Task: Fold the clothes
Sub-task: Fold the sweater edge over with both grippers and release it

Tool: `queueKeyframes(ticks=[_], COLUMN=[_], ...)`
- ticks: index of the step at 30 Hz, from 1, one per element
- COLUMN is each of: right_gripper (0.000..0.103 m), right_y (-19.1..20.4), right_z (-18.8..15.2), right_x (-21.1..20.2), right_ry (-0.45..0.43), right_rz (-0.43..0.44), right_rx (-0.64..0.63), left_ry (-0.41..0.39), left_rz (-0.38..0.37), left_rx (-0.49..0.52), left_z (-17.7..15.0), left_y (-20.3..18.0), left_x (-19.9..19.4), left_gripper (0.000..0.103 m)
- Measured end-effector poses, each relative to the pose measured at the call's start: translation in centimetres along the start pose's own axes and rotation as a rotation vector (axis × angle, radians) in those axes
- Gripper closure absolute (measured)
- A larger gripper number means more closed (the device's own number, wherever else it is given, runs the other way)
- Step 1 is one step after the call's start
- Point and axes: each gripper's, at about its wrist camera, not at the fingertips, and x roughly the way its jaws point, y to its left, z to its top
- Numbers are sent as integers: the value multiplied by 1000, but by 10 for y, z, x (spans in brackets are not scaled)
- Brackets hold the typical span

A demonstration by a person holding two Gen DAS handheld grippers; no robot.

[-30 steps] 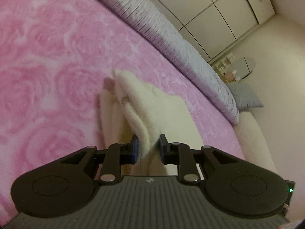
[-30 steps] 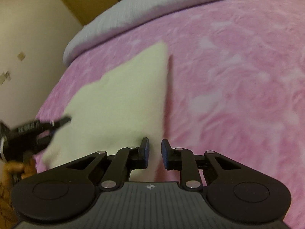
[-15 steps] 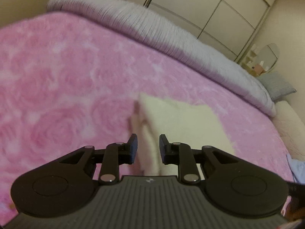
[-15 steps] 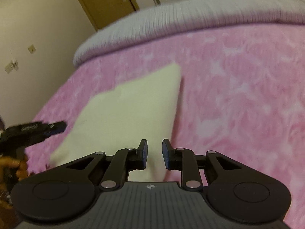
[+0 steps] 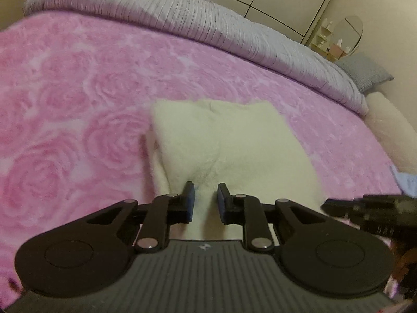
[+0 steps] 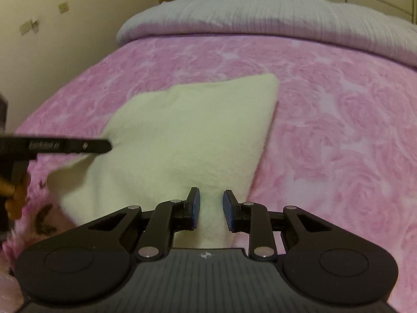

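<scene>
Cream fleece garment (image 5: 234, 140) is lying folded into a thick rectangle on the pink rose-patterned blanket (image 5: 78, 104), its layered edges showing at the left. Left gripper (image 5: 206, 199) and right gripper (image 6: 210, 208) are hovering over its near edge, jaws parted and gripping nothing. Grey duvet (image 6: 273, 15) is lying bunched along the far side.

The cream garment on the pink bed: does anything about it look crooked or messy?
Slightly. The cream garment lies folded on the pink blanket, but a lower layer pokes out along its left edge.

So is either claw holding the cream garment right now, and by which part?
Neither. Both the left claw and right claw are open above the folded cream garment, gripping nothing.
</scene>
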Motion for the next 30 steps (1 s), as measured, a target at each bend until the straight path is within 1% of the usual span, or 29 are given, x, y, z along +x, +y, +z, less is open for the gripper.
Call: queueKeyframes(ticks=[3,5,6,8,9,10,12,15,17,19,21,22,24,25,26,27,29,30], right_gripper=[75,75,75,75,76,75,76,74,74,74,71,68,67,63,58,56,49,48], right_y=[-3,0,3,10,12,14,14,17,22,23,18,18,18,19,21,22,24,23], right_z=[-5,-15,-20,-33,-41,-49,-55,-49,-51,-54,-60,-60,-60,-61,-60,-62,-65,-66], right_x=[-24,-34,-36,-26,-17,-7,-9,-29,-42,-35,-22,-27,-38,-44,-51,-58,-68,-72], right_ry=[-85,-109,-109,-58,-12,7,-15,-45,-72,-30,33,34,28,25,19,13,9,11], right_rz=[14,36,38,26,13,-3,-14,-10,-8,-19,-35,-34,-29,-27,-35,-43,-52,-54], right_rx=[58,95,98,93,91,83,82,108,90,89,111,124,149,162,157,156,162,170], left_ry=[-23,-28,-18,9,24,27,25,3,6,20,54,51,48,54,58,61,70,73], left_rz=[29,14,18,37,51,56,67,98,108,148,197,211,237,238,235,232,245,252], left_rx=[43,28,28,35,40,35,3,-4,-3,-1,-14,-18,-21,-25,-30,-34,-29,-28], left_z=[-8,-15,-19,-32,-40,-44,-45,-41,-43,-50,-56,-57,-58,-60,-62,-64,-69,-71], left_y=[-14,-15,-17,-18,-18,-17,-17,-25,-31,-34,-37,-40,-47,-50,-54,-57,-65,-68], left_x=[-23,-34,-36,-33,-30,-27,-29,-43,-48,-46,-43,-47,-58,-63,-68,-73,-81,-84], left_gripper=[86,86,86,86,86,87,89,89,84,81,79,78,76,73,73,72,69,68])
